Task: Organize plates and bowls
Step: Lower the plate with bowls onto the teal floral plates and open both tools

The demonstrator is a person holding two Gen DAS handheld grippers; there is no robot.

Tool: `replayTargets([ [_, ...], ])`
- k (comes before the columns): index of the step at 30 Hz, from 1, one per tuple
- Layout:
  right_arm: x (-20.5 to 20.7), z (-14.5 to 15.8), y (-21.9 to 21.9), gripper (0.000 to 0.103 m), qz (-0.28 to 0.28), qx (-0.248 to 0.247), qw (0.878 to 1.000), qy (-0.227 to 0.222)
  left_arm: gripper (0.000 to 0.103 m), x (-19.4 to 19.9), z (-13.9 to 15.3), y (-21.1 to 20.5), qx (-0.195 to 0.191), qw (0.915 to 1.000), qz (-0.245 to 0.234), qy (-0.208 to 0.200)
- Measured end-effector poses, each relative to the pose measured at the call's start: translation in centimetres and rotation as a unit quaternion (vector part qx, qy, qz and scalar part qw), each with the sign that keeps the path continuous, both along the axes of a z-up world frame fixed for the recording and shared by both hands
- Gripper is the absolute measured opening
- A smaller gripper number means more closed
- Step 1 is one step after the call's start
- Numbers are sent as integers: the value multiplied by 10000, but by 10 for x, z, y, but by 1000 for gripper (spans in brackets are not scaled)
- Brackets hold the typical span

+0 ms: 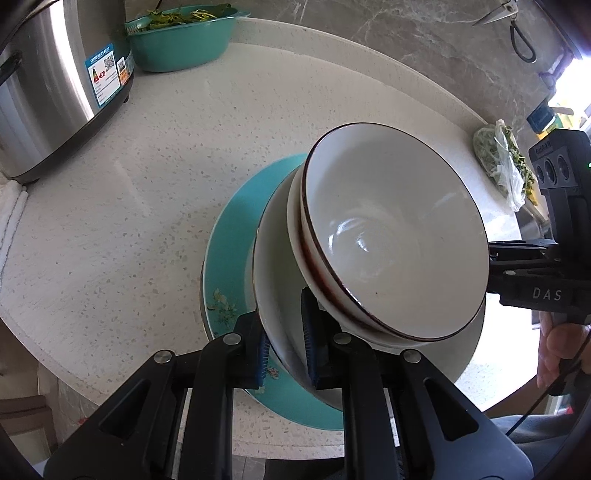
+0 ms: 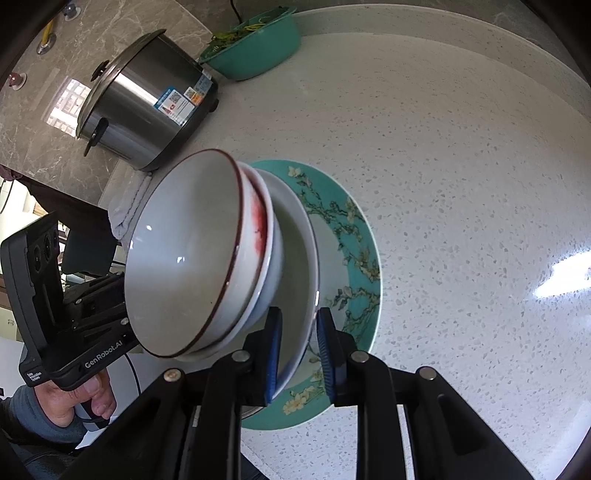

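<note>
A teal flowered plate [image 1: 229, 266] [image 2: 354, 236] lies on the speckled counter. A large white bowl [image 1: 273, 280] [image 2: 299, 258] sits over it and carries two nested white bowls with dark red rims [image 1: 391, 229] [image 2: 188, 251]. My left gripper [image 1: 286, 341] is shut on the large white bowl's rim, one blue pad inside and one outside. My right gripper [image 2: 299, 354] is shut on the same bowl's opposite rim. Each gripper also shows in the other's view, the right one [image 1: 532, 273] and the left one [image 2: 92, 317]. The stack looks tilted.
A steel rice cooker [image 1: 48, 85] [image 2: 147, 103] stands at the back by a teal basin of greens [image 1: 181, 37] [image 2: 255, 44]. A plastic bag of greens [image 1: 506, 162] lies at the counter's right edge. Scissors [image 1: 513, 22] hang on the marble wall. A white cloth [image 2: 129, 206] lies beside the cooker.
</note>
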State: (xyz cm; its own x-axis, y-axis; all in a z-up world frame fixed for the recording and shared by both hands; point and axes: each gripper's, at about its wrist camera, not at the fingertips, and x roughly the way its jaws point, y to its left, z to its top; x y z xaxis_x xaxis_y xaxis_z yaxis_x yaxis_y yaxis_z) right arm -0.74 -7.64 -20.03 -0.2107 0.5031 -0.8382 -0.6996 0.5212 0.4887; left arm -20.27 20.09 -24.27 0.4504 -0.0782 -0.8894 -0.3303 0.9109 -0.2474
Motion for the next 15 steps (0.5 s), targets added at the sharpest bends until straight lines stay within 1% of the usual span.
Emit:
replayTargets([
  [9, 1, -2, 0, 23, 20, 49, 10000, 2, 12, -1, 5, -3, 74, 9999, 29, -76],
  [15, -1, -2, 1, 23, 40, 67, 10000, 5, 13, -2, 5, -2, 57, 9999, 17, -107],
])
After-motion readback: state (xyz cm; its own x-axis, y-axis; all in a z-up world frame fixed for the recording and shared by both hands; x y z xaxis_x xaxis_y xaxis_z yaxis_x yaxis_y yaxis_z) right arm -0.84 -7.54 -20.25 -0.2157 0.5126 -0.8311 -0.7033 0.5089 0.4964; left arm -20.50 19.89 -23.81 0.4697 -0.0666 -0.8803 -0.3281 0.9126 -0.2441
